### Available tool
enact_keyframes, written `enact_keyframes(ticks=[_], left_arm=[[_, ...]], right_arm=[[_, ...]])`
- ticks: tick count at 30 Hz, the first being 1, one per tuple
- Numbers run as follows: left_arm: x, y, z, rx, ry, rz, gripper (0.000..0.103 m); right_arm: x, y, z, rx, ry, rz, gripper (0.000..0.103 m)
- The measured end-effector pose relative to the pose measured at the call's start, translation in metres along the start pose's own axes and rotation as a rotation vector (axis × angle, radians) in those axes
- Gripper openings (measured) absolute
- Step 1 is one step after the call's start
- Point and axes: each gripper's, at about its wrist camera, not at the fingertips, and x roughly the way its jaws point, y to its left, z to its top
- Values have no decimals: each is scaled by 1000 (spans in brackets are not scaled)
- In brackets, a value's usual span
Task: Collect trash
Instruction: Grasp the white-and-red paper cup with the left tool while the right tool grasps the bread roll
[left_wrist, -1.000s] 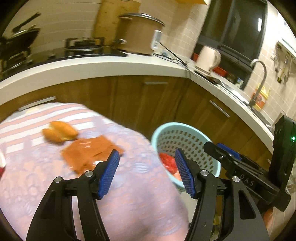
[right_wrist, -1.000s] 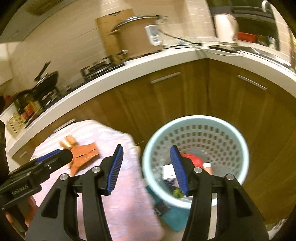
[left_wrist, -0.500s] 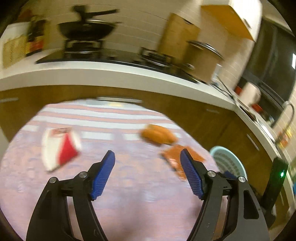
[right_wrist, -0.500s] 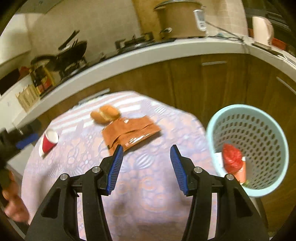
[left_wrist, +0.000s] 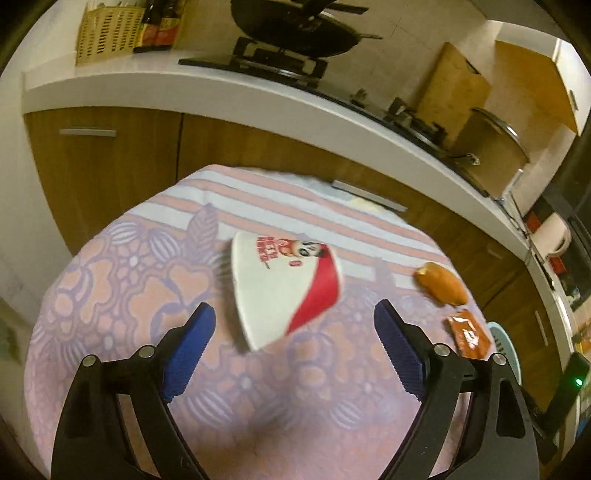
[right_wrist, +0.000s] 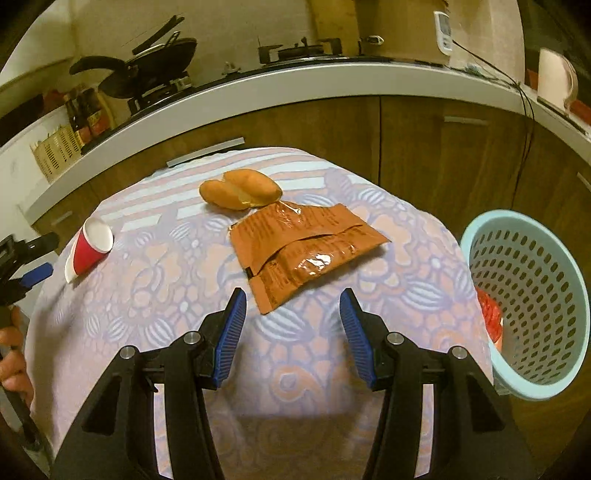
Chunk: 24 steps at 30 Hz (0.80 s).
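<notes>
A red and white paper cup (left_wrist: 284, 284) lies on its side on the patterned tablecloth (left_wrist: 122, 288), just beyond my left gripper (left_wrist: 295, 332). Its jaws are opening, with nothing between them. In the right wrist view the same cup (right_wrist: 88, 249) lies at the left. A flat orange wrapper (right_wrist: 306, 251) lies just ahead of my right gripper (right_wrist: 291, 317), which is open and holds nothing. A bread roll (right_wrist: 240, 190) rests behind the wrapper. The pale blue basket (right_wrist: 532, 302) stands off the table's right edge with red trash inside.
A white counter (right_wrist: 295, 85) over brown cabinets curves behind the table, carrying a wok (left_wrist: 291, 27), a stove, a cooker and a kettle (right_wrist: 554, 83). A hand (right_wrist: 13, 354) holds the left gripper at the left edge.
Both grippers swung left, away from the basket and over the table. The left one now faces the cup with wider jaws; the right one faces the orange wrapper.
</notes>
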Motion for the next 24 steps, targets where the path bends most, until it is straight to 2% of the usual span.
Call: enact_keyframes(ticks=[5,8,10,11,16,20,22,24], left_arm=[[24,-4,8,10,20,44,85],[38,-7,13,5,44,61,85],[46,-8,14,6,41,78,76],[49,-9,15,11,40,93,76],[50,-9,11,23,-19,98,75],[43,-19,7,77,-78,102,74],[39,-29,3,126,-108,121,74],[37,-38,0,166,-129,133,74]], right_arm=[[1,6,3,-21,13,1,49],[-5,14,16,-47,5,22,49],[-10,19,26,-71,-11,26,52],[-13,22,34,-86,-27,27,57],[0,23,63,-104,-19,57,60],[19,27,78,-108,-12,47,60],[31,26,86,-101,1,55,57],[46,23,93,-96,29,67,44]])
